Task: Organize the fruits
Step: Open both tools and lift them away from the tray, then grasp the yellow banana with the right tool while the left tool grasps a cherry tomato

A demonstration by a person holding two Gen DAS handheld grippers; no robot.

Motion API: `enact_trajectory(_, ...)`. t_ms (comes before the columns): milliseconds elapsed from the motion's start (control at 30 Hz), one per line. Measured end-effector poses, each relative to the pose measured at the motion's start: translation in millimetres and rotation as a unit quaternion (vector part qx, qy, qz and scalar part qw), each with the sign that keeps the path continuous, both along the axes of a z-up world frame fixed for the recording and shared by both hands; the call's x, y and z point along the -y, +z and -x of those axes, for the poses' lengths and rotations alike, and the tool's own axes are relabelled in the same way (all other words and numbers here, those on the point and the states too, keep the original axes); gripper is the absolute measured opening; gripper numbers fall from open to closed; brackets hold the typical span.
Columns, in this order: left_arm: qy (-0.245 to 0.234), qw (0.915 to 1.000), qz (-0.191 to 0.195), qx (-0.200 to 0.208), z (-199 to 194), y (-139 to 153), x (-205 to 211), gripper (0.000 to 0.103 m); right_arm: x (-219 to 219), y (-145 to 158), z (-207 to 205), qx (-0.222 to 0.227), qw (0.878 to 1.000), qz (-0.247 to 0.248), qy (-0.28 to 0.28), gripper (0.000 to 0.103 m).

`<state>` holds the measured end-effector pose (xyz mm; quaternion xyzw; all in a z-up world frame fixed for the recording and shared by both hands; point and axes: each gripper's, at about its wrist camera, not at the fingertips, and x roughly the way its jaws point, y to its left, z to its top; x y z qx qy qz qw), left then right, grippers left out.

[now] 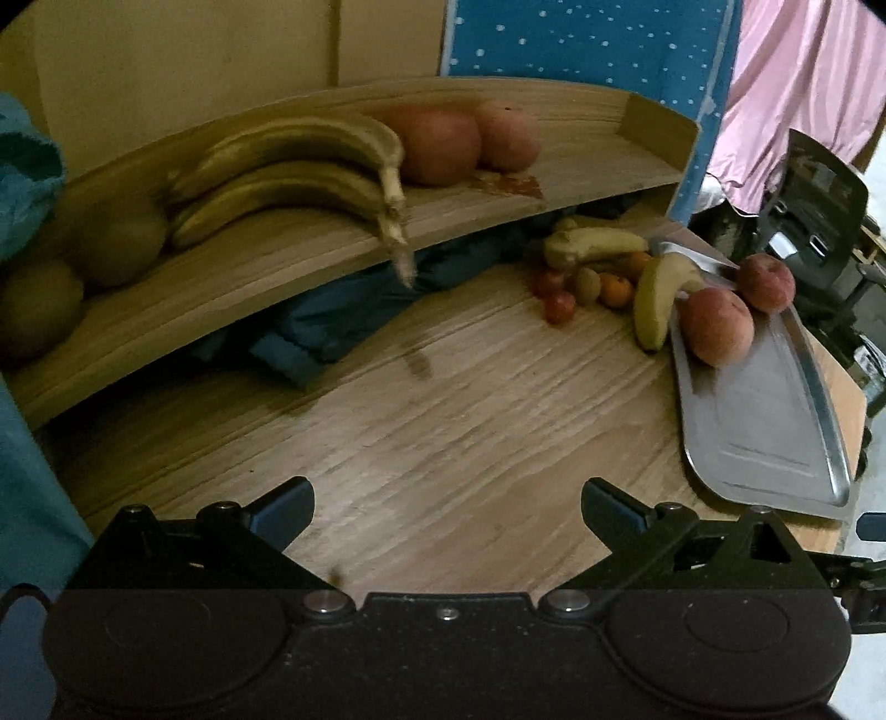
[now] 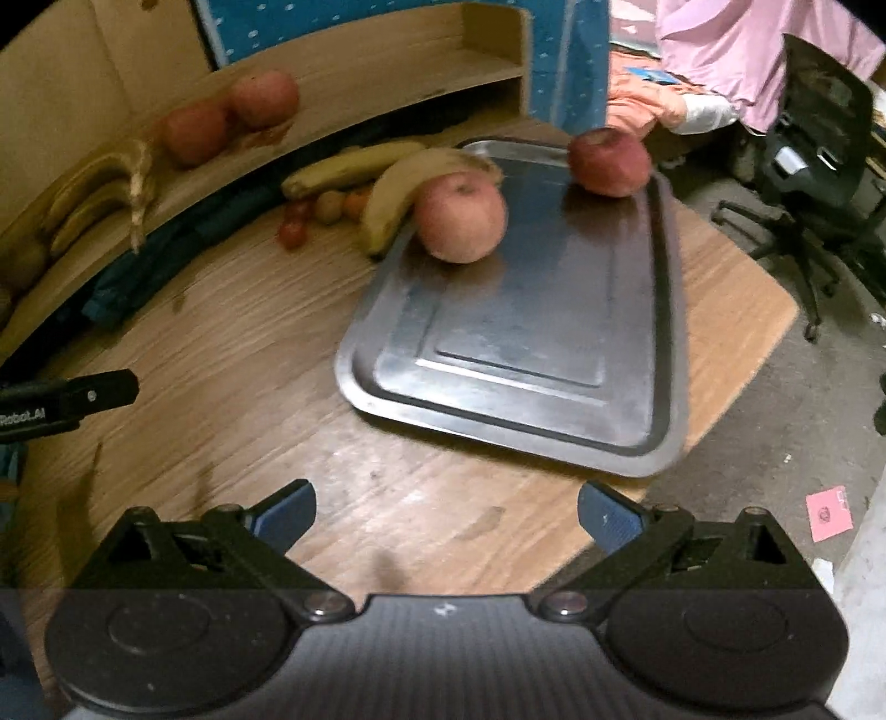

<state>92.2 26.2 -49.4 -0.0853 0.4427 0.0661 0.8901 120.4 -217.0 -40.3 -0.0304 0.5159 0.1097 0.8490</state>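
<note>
Lying scattered across two levels, the fruit: on the steel tray (image 2: 637,354), a pale red apple (image 2: 460,217) near its far left edge and a darker apple (image 2: 609,162) at the far end, well apart from each other. One banana (image 2: 404,188) leans over the tray's far rim beside the pale apple; a second banana (image 2: 349,166) lies on the worktop (image 2: 232,354) just behind it. Between them, a cluster of small fruit: cherry tomatoes (image 1: 559,306), a kiwi (image 1: 587,283), a small orange (image 1: 616,292). Raised wooden shelf (image 1: 310,266) along the back of the worktop carries a bunch of bananas (image 1: 288,177), stems overhanging the front edge, two apples (image 1: 443,145) touching at its right, two brownish round fruits (image 1: 119,243) at its left; kind not clear. Dark blue cloth (image 1: 310,338) bundled under the shelf. Left gripper (image 1: 447,507): jaws spread to their widest, nothing between them, above bare worktop. Right gripper (image 2: 446,512): jaws likewise fully apart and empty, near the tray's front edge. Beyond: an office chair (image 2: 814,166), pink fabric (image 2: 764,50), a blue dotted panel (image 1: 581,39).
</note>
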Motion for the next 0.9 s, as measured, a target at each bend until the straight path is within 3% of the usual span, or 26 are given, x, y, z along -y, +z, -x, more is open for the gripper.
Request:
enact_trajectory(400,0.049,0.9987,-0.005,-0.014,-17.2,-4.1,1.0,0.102,-21.2,5.4,-38.8,0.006,0.997,-0.012,0.076,0.103)
enact_trajectory(700,0.059,0.998,-0.005,-0.02,-51.9,-11.2,16.4,0.102,-24.4,23.0,-77.1,0.074,0.99,-0.011,0.12,0.103)
enact_trajectory(900,0.051,0.9984,-0.004,-0.023,-78.0,-16.5,29.0,0.102,-24.2,26.5,-107.7,0.092,0.986,-0.018,0.136,0.103)
